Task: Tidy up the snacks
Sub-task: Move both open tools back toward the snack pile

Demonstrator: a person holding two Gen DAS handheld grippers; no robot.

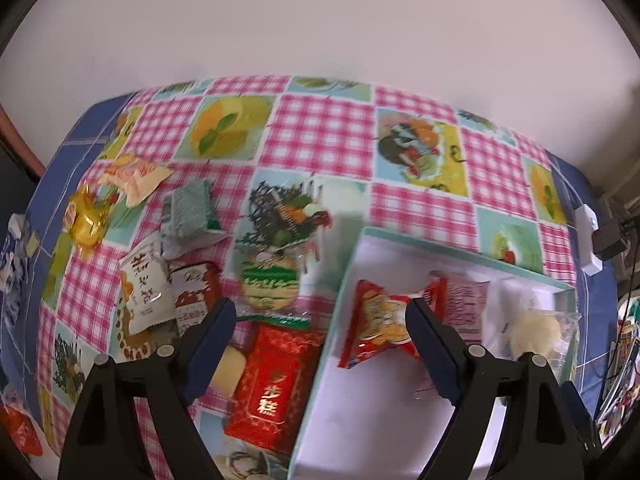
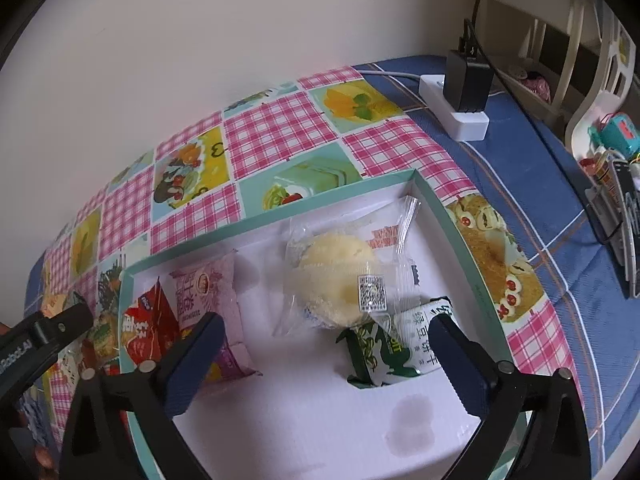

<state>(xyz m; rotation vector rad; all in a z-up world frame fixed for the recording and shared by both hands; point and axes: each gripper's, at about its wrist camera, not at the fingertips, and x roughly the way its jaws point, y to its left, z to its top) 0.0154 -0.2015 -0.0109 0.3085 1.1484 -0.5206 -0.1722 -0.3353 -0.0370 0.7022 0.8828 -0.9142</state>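
Pink-checked oilcloth (image 1: 320, 136) carries a shallow mint-rimmed white cardboard box (image 2: 464, 240) already holding four glossy packets, a clear-wrapped pale round cake (image 2: 340, 280) among them. Some nine crinkly foil sachets lie outside, including a red one (image 1: 272, 392). Both the left gripper (image 1: 320, 328) and the right gripper (image 2: 326, 340) gape empty.

glossy plastic snack wrappers (image 1: 276, 380), matt cardboard box (image 2: 280, 420), shiny vinyl tablecloth (image 1: 324, 132)

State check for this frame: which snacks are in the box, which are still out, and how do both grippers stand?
Box: lidless.
Round cake packet: in box.
Green packet: in box.
Pink packet: in box.
Red packet: in box.
Red-gold packet: on tablecloth.
Left gripper: open, empty.
Right gripper: open, empty.
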